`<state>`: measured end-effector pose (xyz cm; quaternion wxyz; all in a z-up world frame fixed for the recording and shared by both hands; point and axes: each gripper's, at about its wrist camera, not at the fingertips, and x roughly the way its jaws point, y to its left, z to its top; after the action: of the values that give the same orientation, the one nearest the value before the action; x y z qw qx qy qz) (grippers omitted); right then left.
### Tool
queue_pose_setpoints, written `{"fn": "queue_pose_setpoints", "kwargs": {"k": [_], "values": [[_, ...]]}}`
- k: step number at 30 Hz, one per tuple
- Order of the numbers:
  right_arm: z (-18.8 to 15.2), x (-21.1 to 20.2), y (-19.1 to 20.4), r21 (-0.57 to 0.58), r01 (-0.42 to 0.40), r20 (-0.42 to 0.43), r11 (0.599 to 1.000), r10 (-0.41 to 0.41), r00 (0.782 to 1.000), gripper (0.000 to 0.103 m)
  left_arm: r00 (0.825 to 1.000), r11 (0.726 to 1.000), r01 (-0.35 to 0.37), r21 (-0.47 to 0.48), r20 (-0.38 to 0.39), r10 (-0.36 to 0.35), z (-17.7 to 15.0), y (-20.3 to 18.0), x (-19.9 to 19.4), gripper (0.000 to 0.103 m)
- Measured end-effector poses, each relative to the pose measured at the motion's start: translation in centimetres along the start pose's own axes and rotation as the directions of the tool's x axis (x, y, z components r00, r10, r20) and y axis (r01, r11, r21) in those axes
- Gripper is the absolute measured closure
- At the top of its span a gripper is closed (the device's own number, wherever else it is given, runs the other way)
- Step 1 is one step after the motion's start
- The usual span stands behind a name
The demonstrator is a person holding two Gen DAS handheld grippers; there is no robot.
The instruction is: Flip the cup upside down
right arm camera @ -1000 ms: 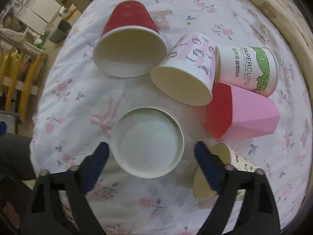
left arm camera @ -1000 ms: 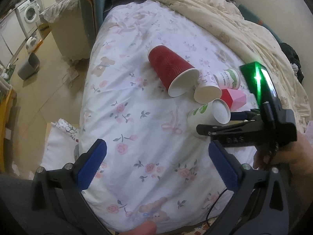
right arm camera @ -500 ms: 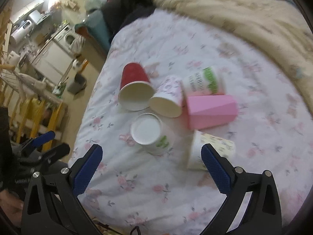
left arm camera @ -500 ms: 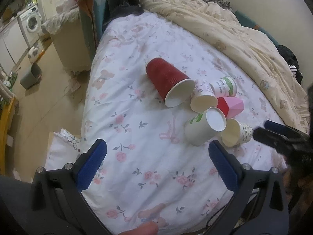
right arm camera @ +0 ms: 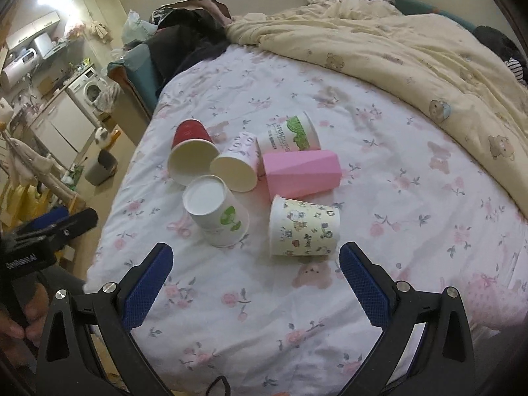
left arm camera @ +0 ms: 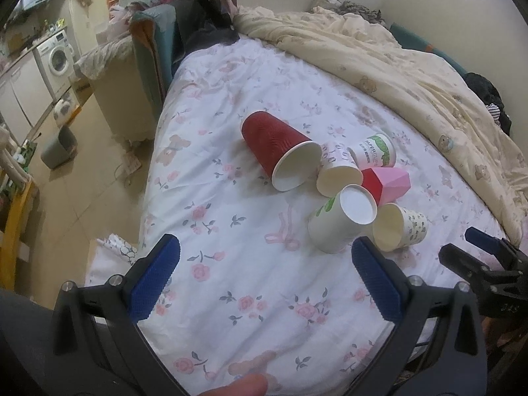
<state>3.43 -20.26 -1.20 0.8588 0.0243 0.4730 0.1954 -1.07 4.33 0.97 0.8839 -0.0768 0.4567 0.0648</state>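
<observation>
The white cup with the green leaf print (right arm camera: 217, 213) stands upside down on the bed (right arm camera: 379, 178), base up, at the near edge of the cluster, just ahead of your right gripper (right arm camera: 255, 288). Around it five other cups lie on their sides: the red ribbed cup (right arm camera: 189, 156) and the pink-patterned cup (right arm camera: 236, 165) right behind it, the faceted pink cup (right arm camera: 302, 173) beside those, the "PAPER CUPS" cup (right arm camera: 290, 133) farthest back, and the cartoon-print cup (right arm camera: 305, 227) just to the right of the upturned one.

Your right gripper is spread wide and holds nothing. Your left gripper (left arm camera: 264, 282) is likewise spread and empty, hanging over the near part of the sheet.

The bed wears a white sheet with pink flowers and bears. A cream bear-print duvet (right arm camera: 412, 43) is bunched along its far and right side, and dark clothing (right arm camera: 184, 33) is heaped at the head end. To the left you see a tiled floor (left arm camera: 82, 171) with a grey bin (left arm camera: 59, 148), white cabinets and a washing machine (left arm camera: 57, 57) against the wall.
</observation>
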Motion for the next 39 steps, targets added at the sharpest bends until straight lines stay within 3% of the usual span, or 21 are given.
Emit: {"fn": "queue_pose_setpoints", "kwargs": {"k": [9, 39], "values": [[0.3, 0.7, -0.5, 0.028, 0.018, 0.022, 0.999, -0.019, 1.000, 0.000, 1.000, 0.999, 0.004, 0.042, 0.003, -0.004, -0.2, -1.4, 0.4, 0.000], [0.3, 0.5, -0.6, 0.018, 0.042, 0.034, 0.999, -0.042, 0.999, 0.000, 1.000, 0.999, 0.003, 0.036, -0.003, -0.003, -0.3, -1.2, 0.7, 0.000]]}}
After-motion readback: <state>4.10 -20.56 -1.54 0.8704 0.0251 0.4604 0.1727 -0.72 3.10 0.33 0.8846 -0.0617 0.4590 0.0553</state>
